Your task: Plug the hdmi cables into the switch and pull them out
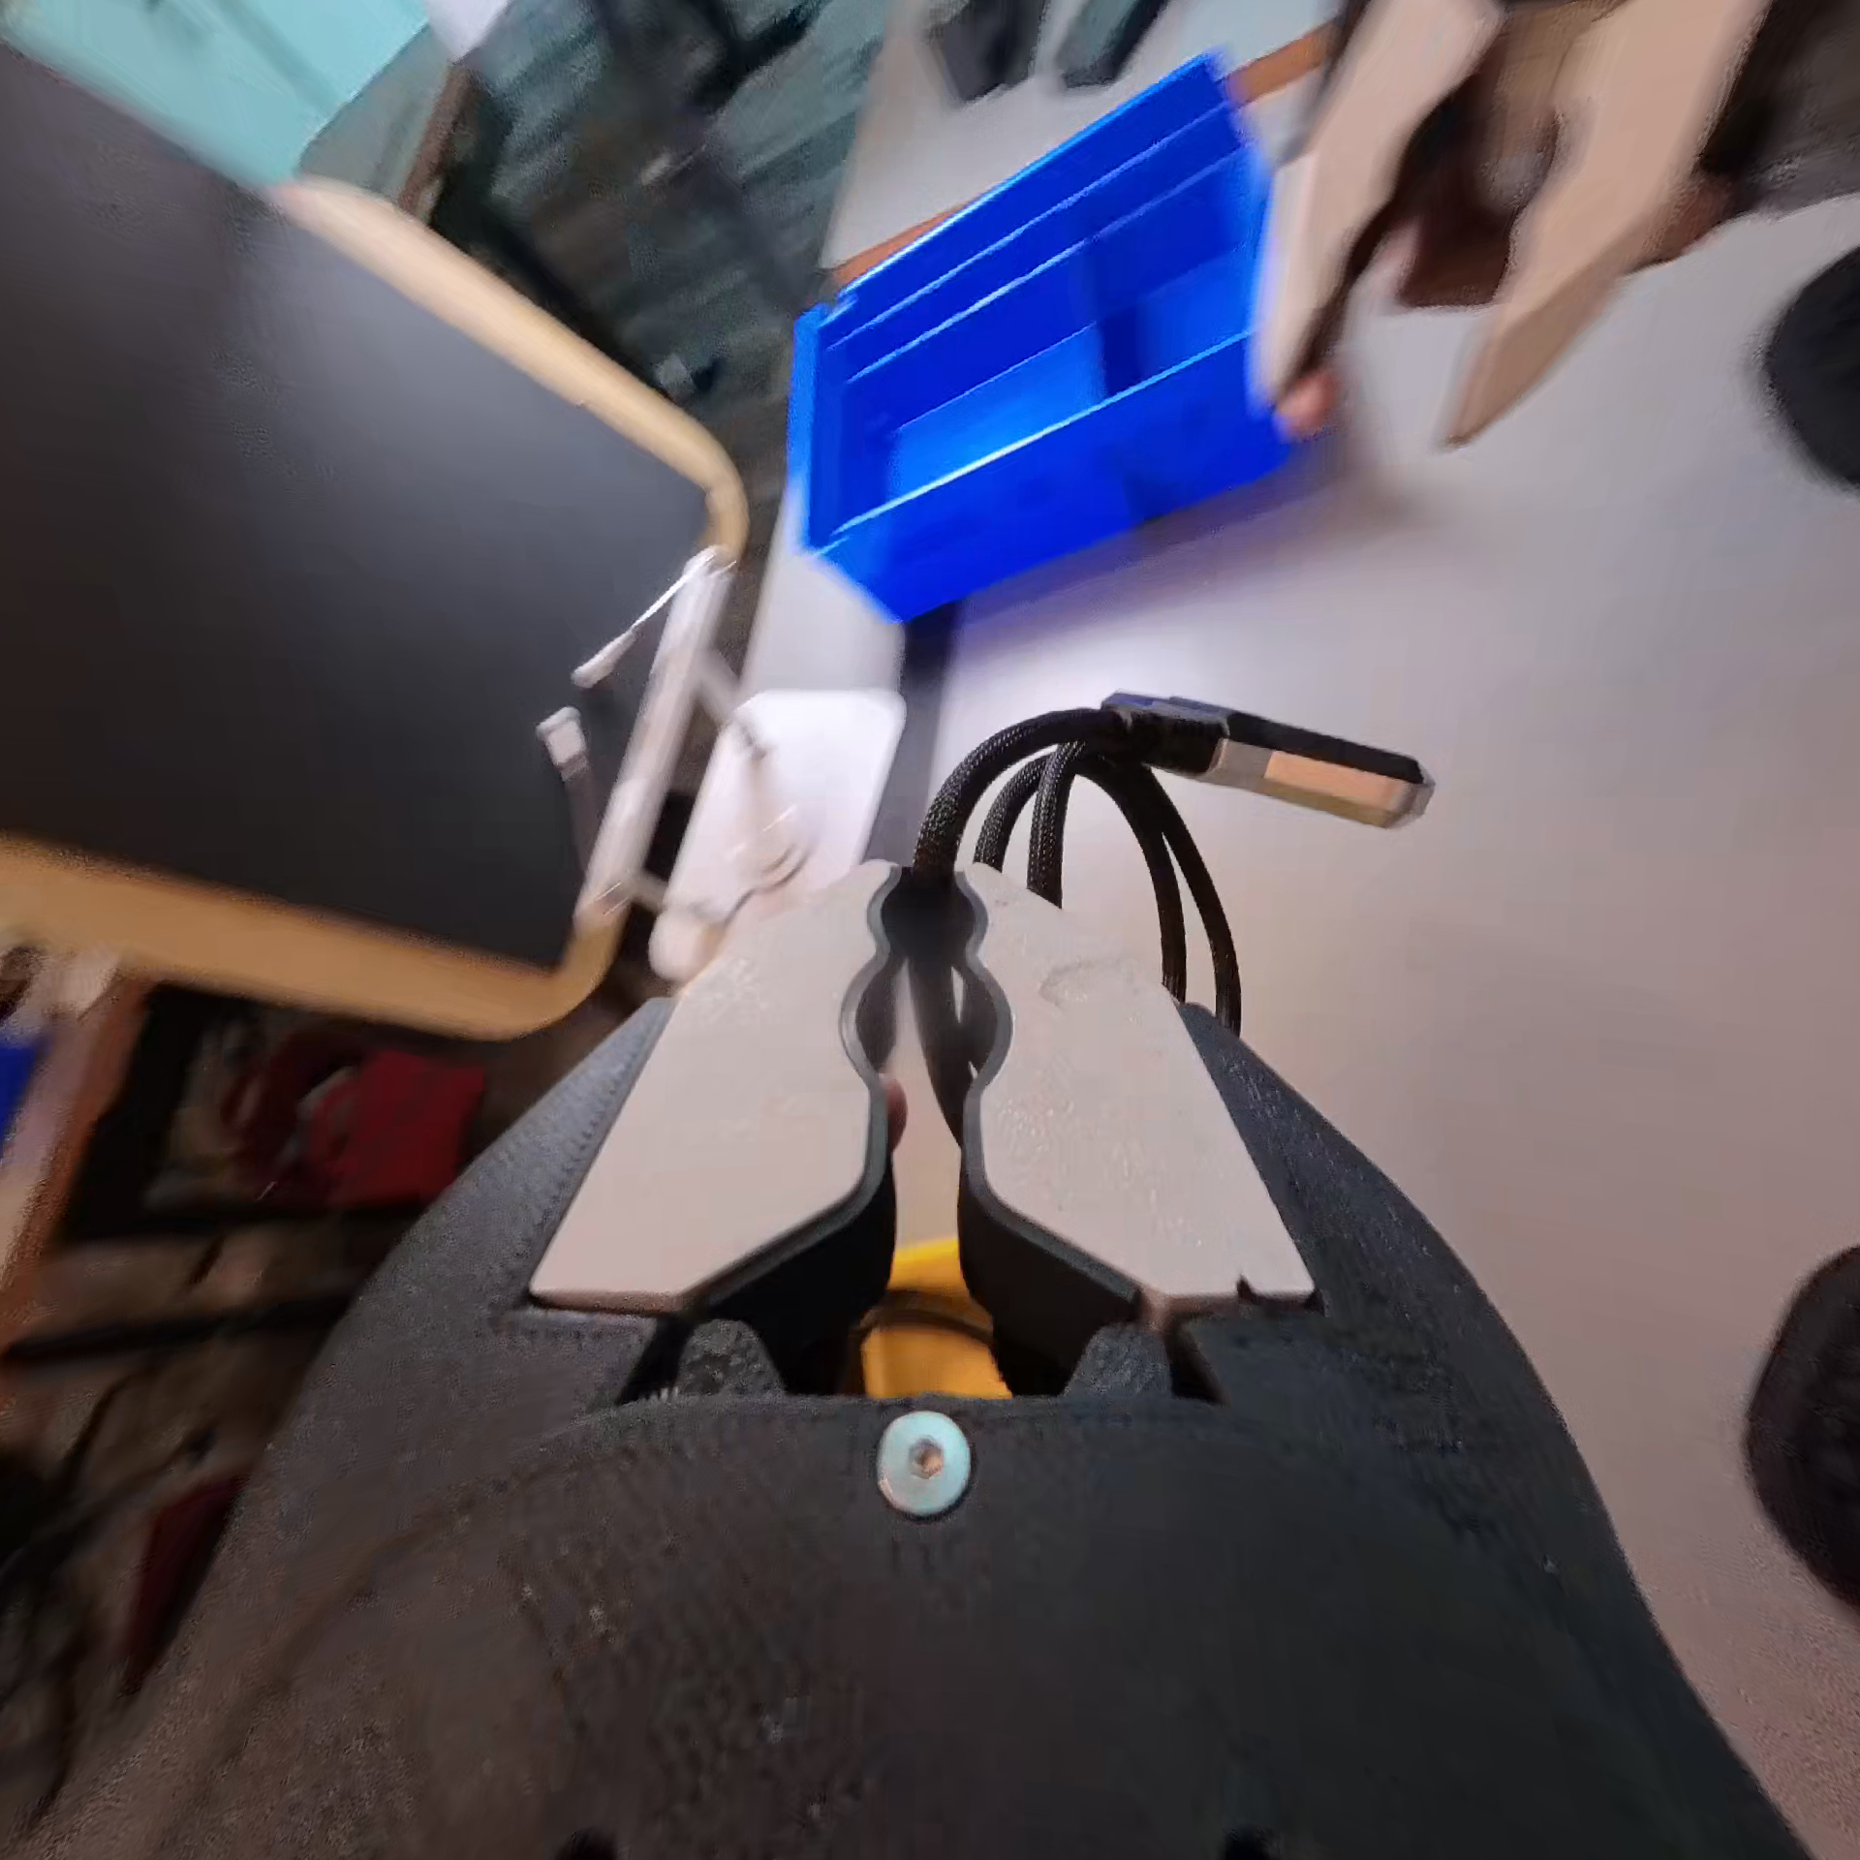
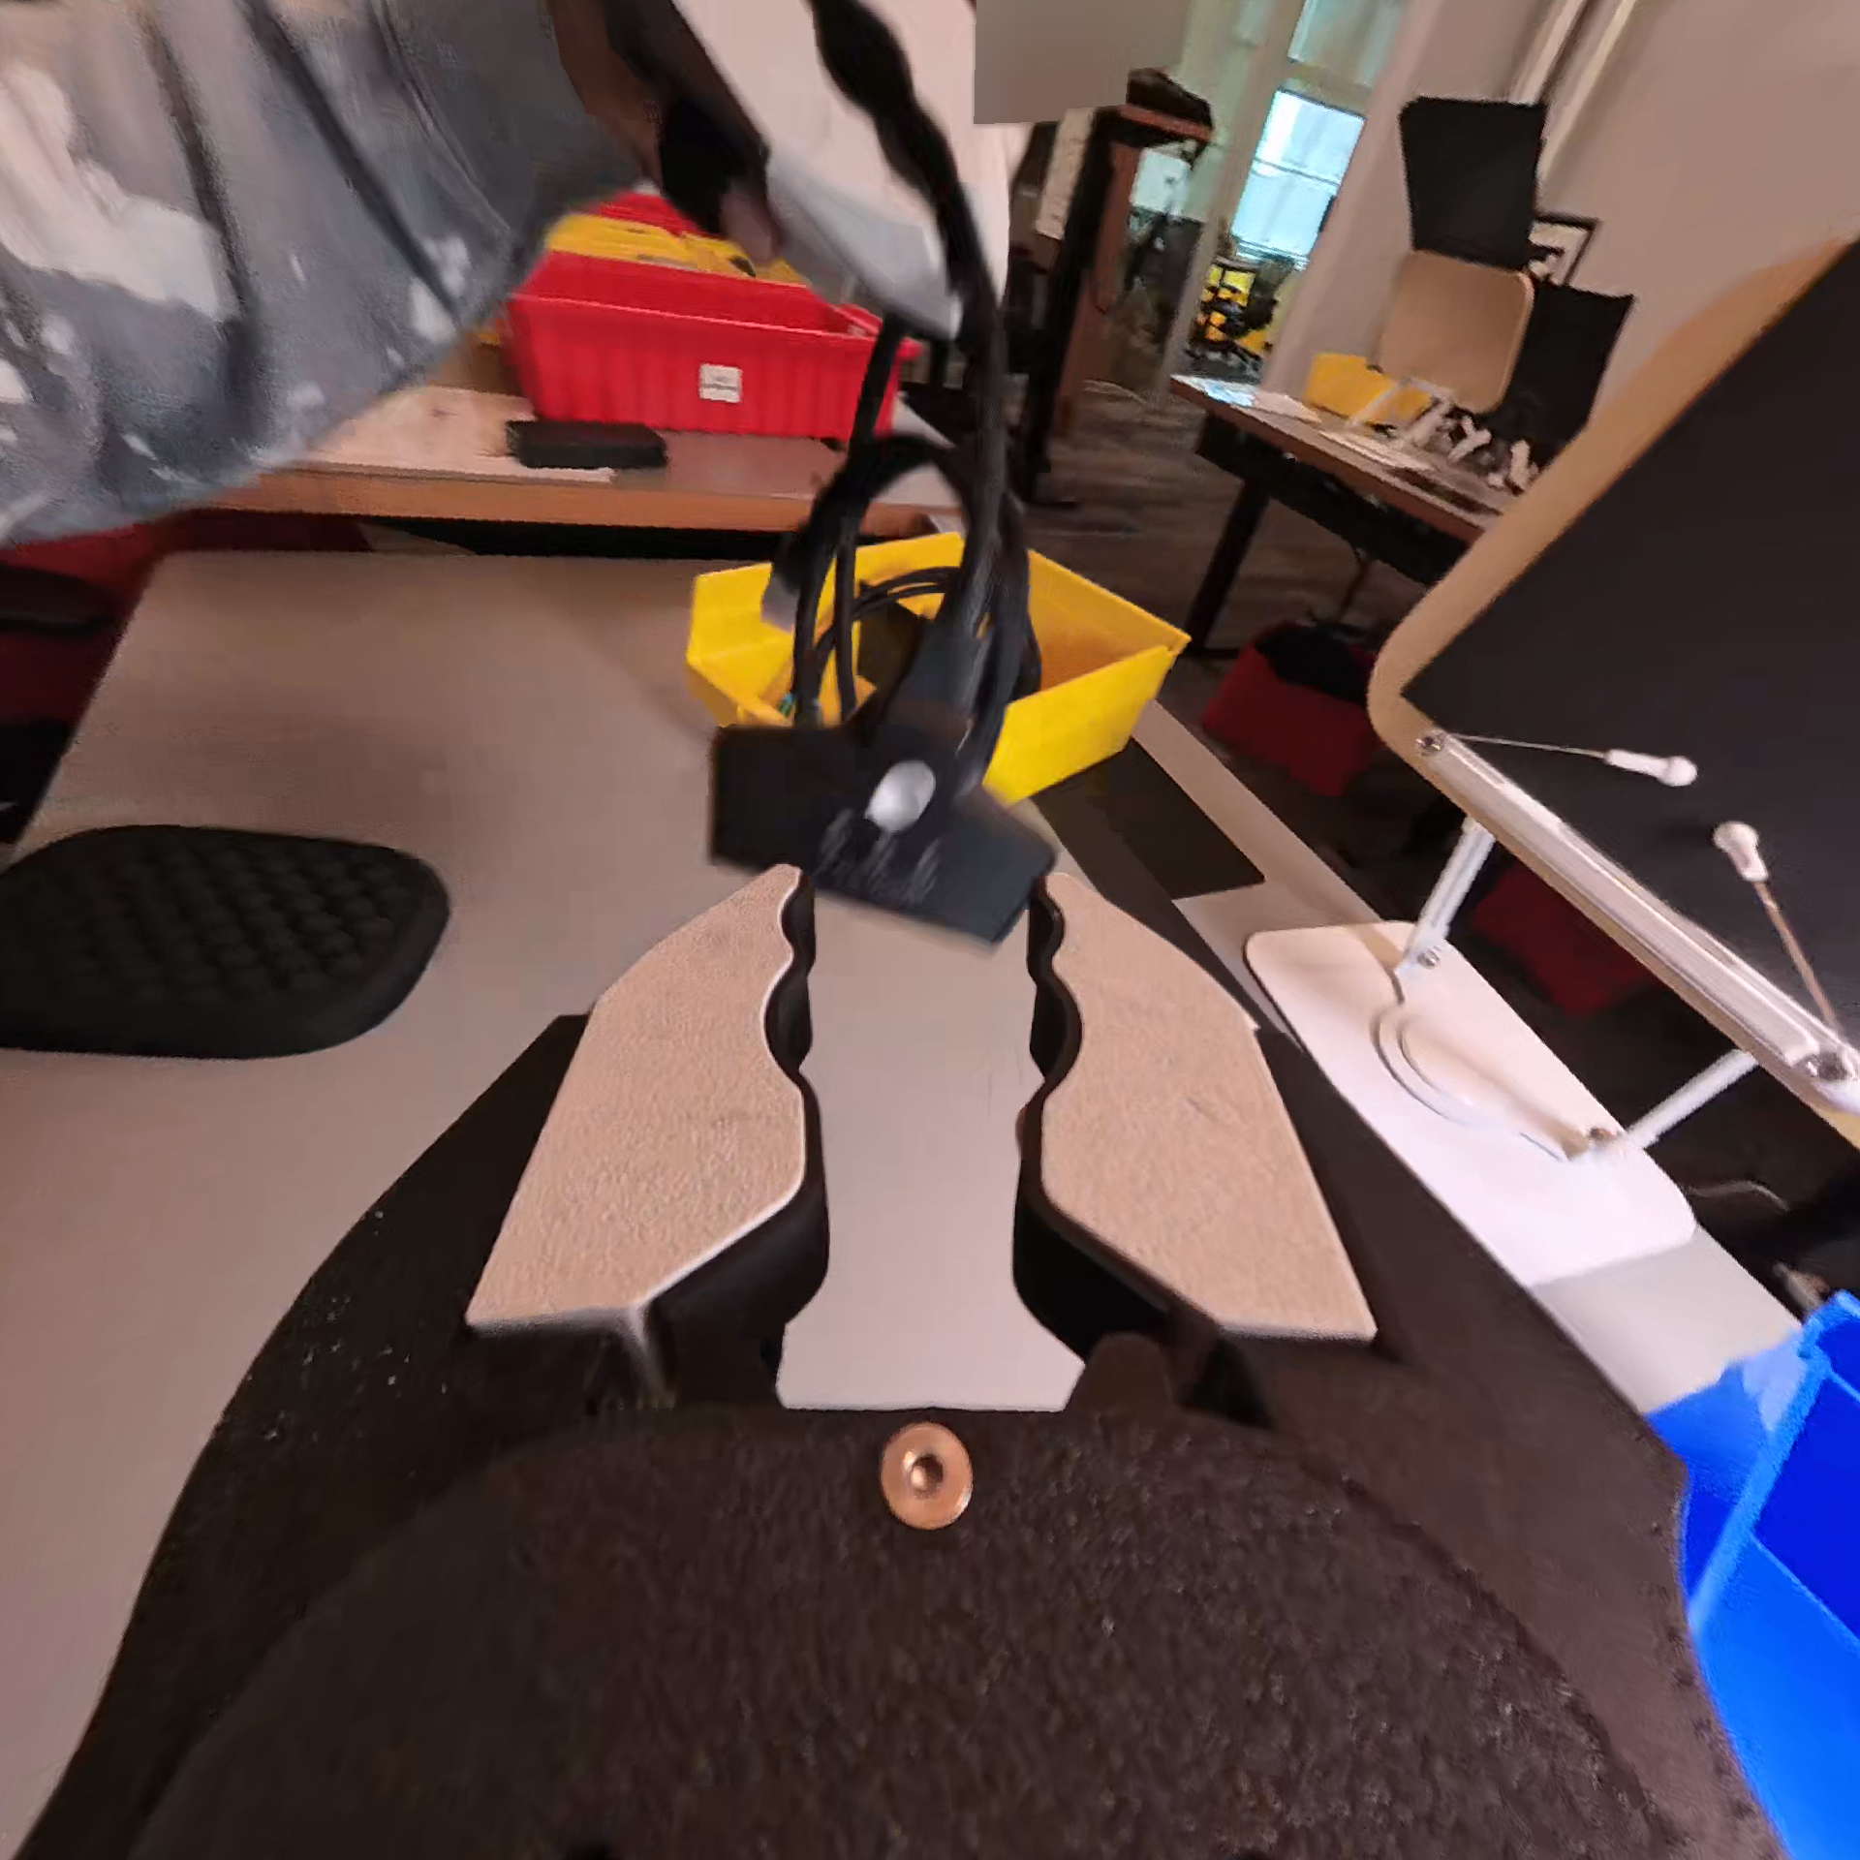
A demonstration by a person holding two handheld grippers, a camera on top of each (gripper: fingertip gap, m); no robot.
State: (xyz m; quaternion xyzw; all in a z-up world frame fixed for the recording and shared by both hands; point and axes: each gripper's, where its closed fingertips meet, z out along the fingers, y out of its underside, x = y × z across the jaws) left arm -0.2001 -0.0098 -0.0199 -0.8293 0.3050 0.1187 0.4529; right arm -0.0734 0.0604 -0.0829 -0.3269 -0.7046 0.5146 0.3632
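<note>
My left gripper (image 1: 926,886) is shut on a bundle of black braided HDMI cables (image 1: 1017,795). A silver-tipped plug (image 1: 1308,770) sticks out to the right above the table. In the right wrist view the left gripper (image 2: 856,252) is blurred at the top, with the cables (image 2: 981,483) hanging from it. A black switch box (image 2: 876,825) with a round silver button dangles at their end. My right gripper (image 2: 921,896) is open and empty, and the switch hangs just past its fingertips. The right gripper also shows open at the top right of the left wrist view (image 1: 1389,403).
A blue divided bin (image 1: 1037,403) and a yellow bin (image 2: 1097,654) holding more cables stand on the grey table (image 2: 403,705). A black textured pad (image 2: 201,936) lies at the left. A black board on a white stand (image 2: 1459,1107) is at the right. A red bin (image 2: 684,362) sits on a far table.
</note>
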